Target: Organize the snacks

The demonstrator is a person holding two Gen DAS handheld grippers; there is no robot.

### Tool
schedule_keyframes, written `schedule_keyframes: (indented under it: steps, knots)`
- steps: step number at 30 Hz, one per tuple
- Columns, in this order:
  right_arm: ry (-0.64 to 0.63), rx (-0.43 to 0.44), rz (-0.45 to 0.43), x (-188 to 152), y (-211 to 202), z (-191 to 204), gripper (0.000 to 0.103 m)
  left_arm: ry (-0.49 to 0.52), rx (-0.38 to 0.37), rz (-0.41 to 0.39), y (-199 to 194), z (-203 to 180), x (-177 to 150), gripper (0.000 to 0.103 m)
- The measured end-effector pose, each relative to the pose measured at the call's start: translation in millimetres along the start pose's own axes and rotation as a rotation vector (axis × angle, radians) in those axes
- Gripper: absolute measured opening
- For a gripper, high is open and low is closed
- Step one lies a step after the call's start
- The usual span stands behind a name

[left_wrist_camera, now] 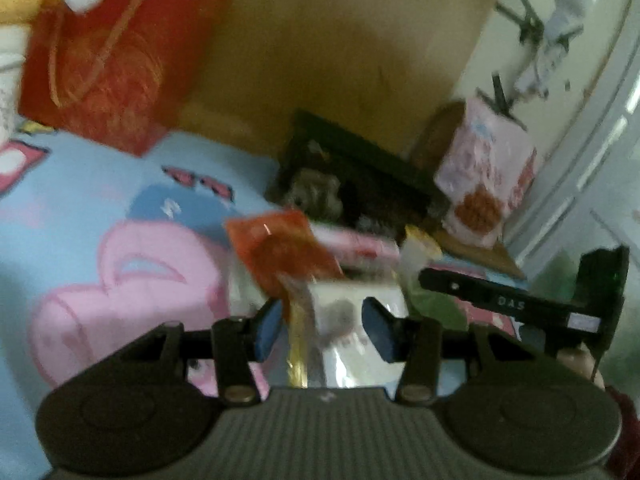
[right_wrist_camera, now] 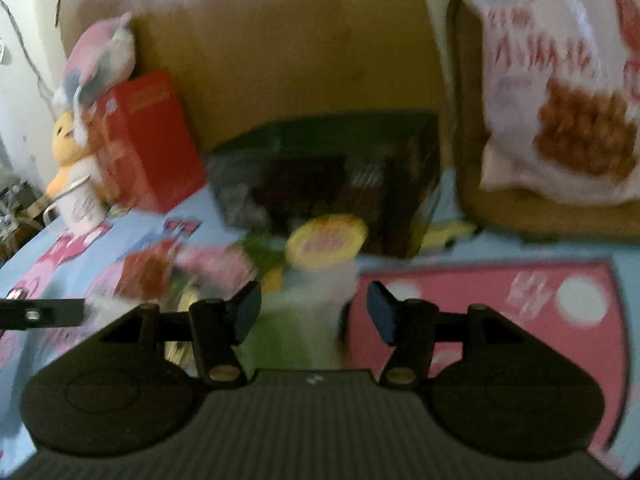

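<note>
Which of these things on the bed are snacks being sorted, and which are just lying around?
Snacks job: orange snack packet, yellow-lidded cup, big pink snack bag, dark open box.
Lying about: red gift bag, orange plush toy, white mug.

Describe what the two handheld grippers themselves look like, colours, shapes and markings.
Both the left gripper and the right gripper look alike: a dark grey ribbed body, two round black side discs, black finger arms on brass-coloured pivots, and blue fingertip pads. No cables or sleeves are clearly visible.

You have a red gold-patterned gift bag (left_wrist_camera: 116, 60), an orange packet (left_wrist_camera: 280, 248), a yellow-lidded cup (right_wrist_camera: 326, 240), and a blue-pink cartoon cloth (left_wrist_camera: 80, 208).
</note>
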State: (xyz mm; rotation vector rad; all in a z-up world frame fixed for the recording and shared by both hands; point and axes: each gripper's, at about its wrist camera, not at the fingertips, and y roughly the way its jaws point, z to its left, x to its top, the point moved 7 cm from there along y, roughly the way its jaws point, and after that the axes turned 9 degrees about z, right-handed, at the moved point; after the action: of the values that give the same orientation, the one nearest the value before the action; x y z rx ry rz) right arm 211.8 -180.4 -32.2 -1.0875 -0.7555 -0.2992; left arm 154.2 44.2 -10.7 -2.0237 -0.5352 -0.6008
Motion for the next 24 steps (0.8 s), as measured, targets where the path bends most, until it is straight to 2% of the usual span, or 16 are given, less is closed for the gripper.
schedule_keyframes:
  steps: [2,4,6,7,10,12,14,16,20,22,24]
  knots:
    - [0.001,0.048,0.039,-12.8,4.4,11.7,0.062,0.04,0.006,0.018,7.9,-11.3,-8.8,0.044]
    - [-0.075,0.008,0.031,-23.5,0.2,29.7,0.06,0.087,-0.04,0.06,12.8,-27.2,-23.0,0.046]
    - [-0.131,-0.037,0.032,-34.4,-7.9,42.1,0.057,0.144,-0.02,0.067,9.2,-37.7,-36.6,0.05]
    - [-0.147,-0.028,0.035,-40.4,-13.5,45.2,0.057,0.172,-0.014,0.066,4.9,-40.4,-42.5,0.053]
    - [-0.166,0.032,0.054,-52.3,-30.0,43.8,0.057,0.18,-0.056,0.09,-13.8,-38.1,-57.9,0.055]
    - [-0.182,0.016,0.016,-50.6,-43.3,39.9,0.058,0.177,-0.049,0.076,-28.4,-28.8,-58.6,0.062]
    - [-0.197,-0.009,-0.026,-40.3,-50.3,41.1,0.058,0.154,-0.015,0.035,-39.7,-17.0,-44.8,0.063]
    - [-0.208,0.003,-0.05,-23.9,-47.5,44.9,0.058,0.106,-0.007,-0.008,-44.2,-4.6,-23.2,0.063]
    - [-0.226,0.039,-0.071,1.8,-24.2,64.1,0.058,0.012,0.031,-0.112,-28.9,20.9,33.3,0.063]
    - [-0.233,0.025,-0.061,10.7,-4.2,73.7,0.058,0.009,0.055,-0.112,-6.3,29.3,56.2,0.063]
    - [-0.254,0.007,-0.047,16.5,12.8,79.6,0.058,0.016,0.059,-0.066,19.0,36.5,67.8,0.062]
